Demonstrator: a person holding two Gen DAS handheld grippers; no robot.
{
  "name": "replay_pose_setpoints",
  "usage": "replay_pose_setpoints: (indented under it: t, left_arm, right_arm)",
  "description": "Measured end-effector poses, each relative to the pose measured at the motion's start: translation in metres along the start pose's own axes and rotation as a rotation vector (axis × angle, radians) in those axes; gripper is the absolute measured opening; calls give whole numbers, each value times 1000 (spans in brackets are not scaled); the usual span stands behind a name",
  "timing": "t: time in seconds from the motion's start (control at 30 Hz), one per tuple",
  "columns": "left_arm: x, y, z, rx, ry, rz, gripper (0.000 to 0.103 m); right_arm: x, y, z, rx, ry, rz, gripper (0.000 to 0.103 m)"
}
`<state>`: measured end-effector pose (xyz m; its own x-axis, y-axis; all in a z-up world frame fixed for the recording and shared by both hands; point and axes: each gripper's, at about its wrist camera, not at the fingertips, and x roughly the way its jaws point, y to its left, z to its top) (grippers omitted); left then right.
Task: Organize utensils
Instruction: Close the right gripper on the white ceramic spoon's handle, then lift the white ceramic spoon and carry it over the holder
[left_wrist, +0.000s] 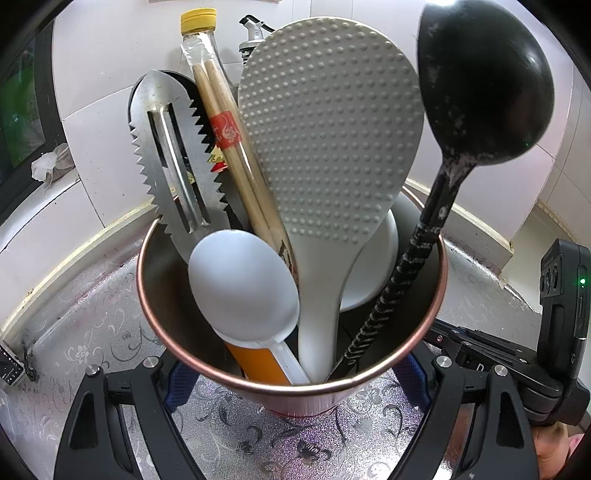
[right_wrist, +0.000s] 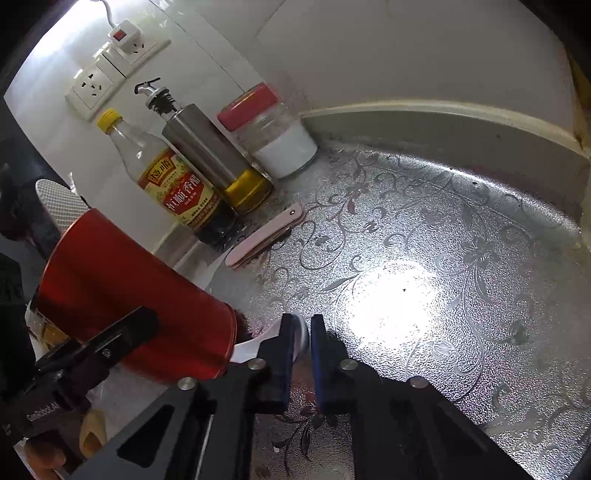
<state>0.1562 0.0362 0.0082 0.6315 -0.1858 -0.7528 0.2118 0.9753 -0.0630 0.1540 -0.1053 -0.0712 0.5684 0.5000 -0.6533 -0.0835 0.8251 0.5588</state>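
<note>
done: ladle (left_wrist: 484, 85), paddle (left_wrist: 328, 125), spoon (left_wrist: 243, 284) in cup (left_wrist: 436, 295) | left gripper (left_wrist: 295, 380) clamps cup | right gripper (right_wrist: 304, 354) pinches, apparently, white spoon (right_wrist: 255, 345) | left: pink knife (right_wrist: 266, 234)

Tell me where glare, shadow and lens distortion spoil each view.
Left wrist view: even light; fisheye bends the counter edge and swells the rice paddle and black ladle.
Right wrist view: a blown-out glare patch on the foil counter; upper-left wall overexposed; the red cup casts shadow; edges curve.

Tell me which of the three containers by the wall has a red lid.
The clear glass jar of white powder, rightmost; the vinegar bottle has a yellow cap, the steel oil dispenser a pour spout.
</note>
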Motion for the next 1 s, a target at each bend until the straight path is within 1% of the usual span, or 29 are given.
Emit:
replay_pose_setpoints:
  t: [0.13,0.33,0.47,0.57,0.63,0.83,1.0]
  left_arm:
    - [0,1,1,-1,1,-5,90]
    - [1,1,1,2,-1,-5,90]
    - [4,-1,1,9,7,17,90]
    - [10,-5,0,29,20,51,89]
    - [11,-7,1,31,19,55,89]
    - [13,-8,2,30,18,54,89]
    - [14,-10,2,30,19,53,89]
  right_arm:
    - [-4,-2,1,9,-9,-5,8]
    - [-13,-12,4,28,-31,-40,7]
    - [-21,-18,6,30,-56,-95,7]
    - [-33,-25,9,42,-85,-111,7]
    - [-42,-28,12,40,-108,-125,7]
    - [-65,-25,18,11,-162,-158,7]
    - [-78,-17,22,-11,-190,-170,7]
